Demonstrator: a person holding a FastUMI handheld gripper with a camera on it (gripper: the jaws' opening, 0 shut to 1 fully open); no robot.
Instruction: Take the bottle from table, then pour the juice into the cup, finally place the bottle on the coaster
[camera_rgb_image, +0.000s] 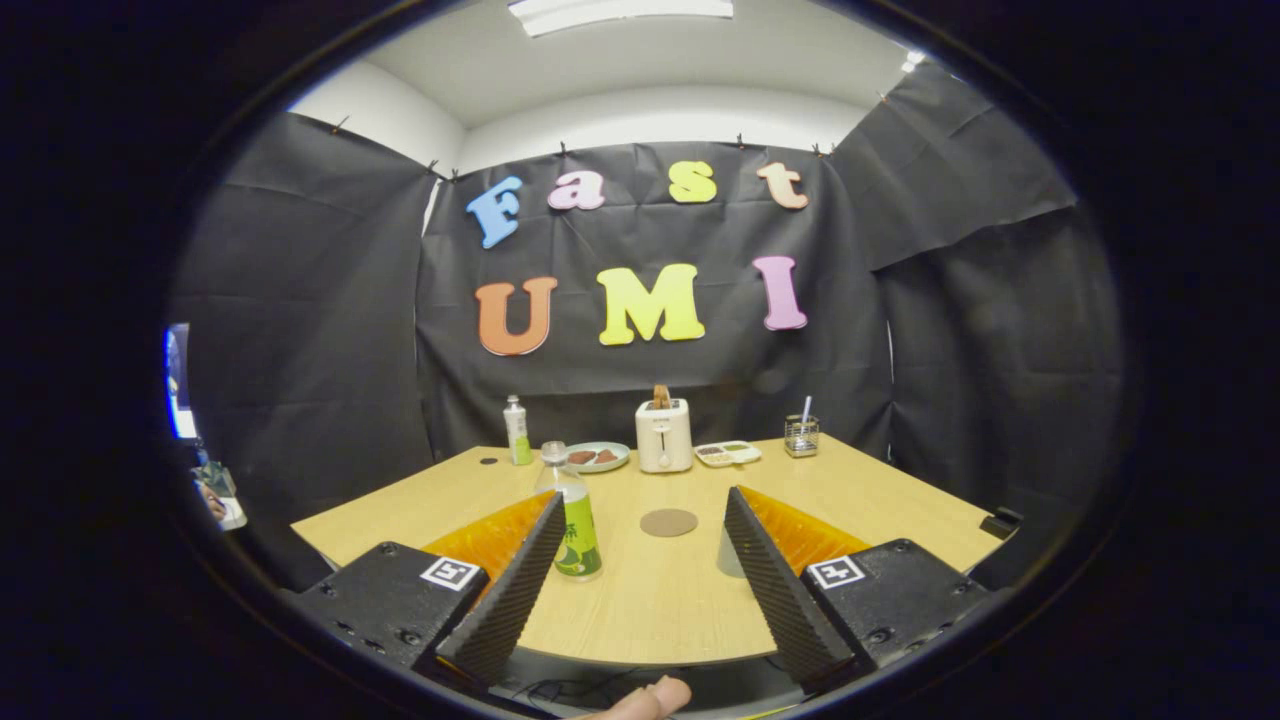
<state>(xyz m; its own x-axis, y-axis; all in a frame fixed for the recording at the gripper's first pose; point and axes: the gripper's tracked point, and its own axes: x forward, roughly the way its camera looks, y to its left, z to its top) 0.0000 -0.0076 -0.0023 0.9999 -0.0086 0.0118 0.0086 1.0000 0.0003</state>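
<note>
Between the spread claw (640, 505) fingers: clear plastic bottle (571, 522), round coaster (669, 522).

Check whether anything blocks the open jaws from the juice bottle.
Nothing visible does. The bottle stands on the table just ahead of the gripper, beside one finger, with bare wood between; the coaster lies off to its side.

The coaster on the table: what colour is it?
Brown, a plain round coaster, seen in the gripper view beyond the open gripper.

No readable text was made out on the bottle's (575, 520) green label or elsewhere on the table (660, 590).
</note>
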